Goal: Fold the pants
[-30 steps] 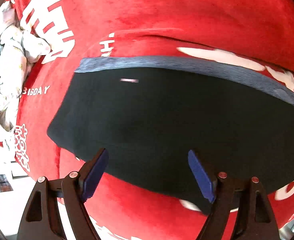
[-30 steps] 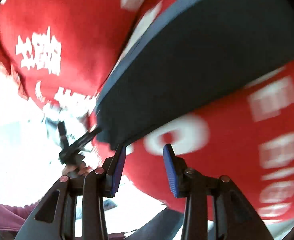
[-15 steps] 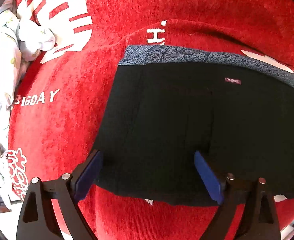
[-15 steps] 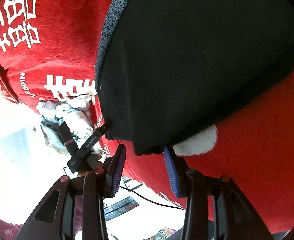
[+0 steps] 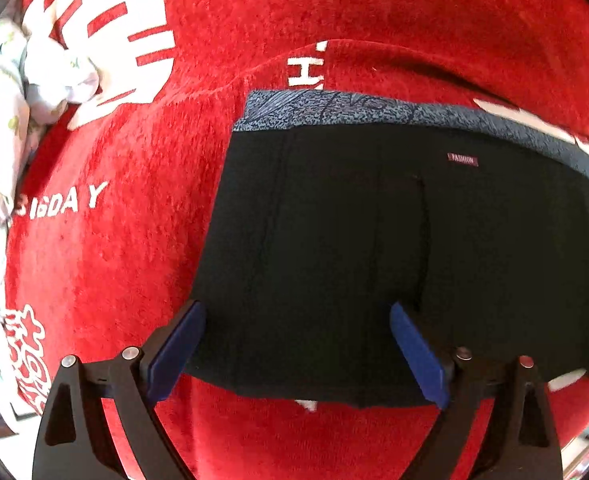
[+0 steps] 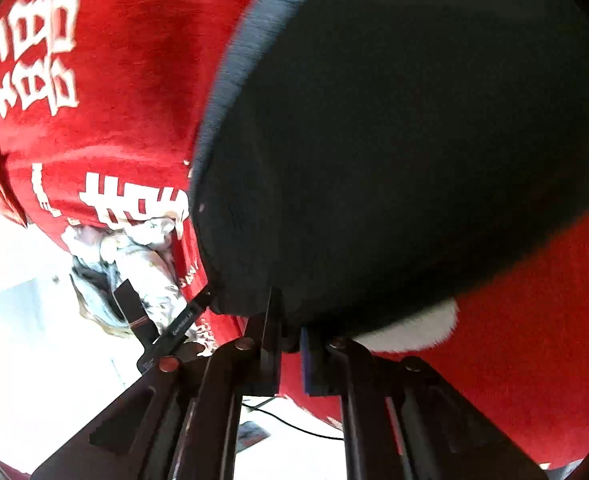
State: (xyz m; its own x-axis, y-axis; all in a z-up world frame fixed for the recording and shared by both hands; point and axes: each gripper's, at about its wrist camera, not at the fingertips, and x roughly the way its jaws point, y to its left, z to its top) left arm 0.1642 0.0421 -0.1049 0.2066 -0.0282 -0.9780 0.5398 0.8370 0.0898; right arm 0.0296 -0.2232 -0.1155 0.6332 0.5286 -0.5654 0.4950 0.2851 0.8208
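Black pants [image 5: 374,240] with a grey patterned waistband [image 5: 354,114] lie flat on a red cloth with white lettering [image 5: 114,240]. My left gripper [image 5: 294,344] is open, its blue pads straddling the near hem of the pants at their left corner. In the right wrist view the pants [image 6: 394,140] fill the upper right. My right gripper [image 6: 290,344] is shut on the near edge of the pants. The left gripper's fingers [image 6: 174,320] show there at the pants' other corner.
A crumpled white floral cloth [image 5: 10,112] lies at the left edge of the red cloth; it also shows in the right wrist view [image 6: 134,256]. A pale floor with a dark cable [image 6: 294,420] lies beyond the red cloth's edge.
My right gripper has closed onto the pants' edge. My left gripper has moved in over the hem at the left corner, still open.
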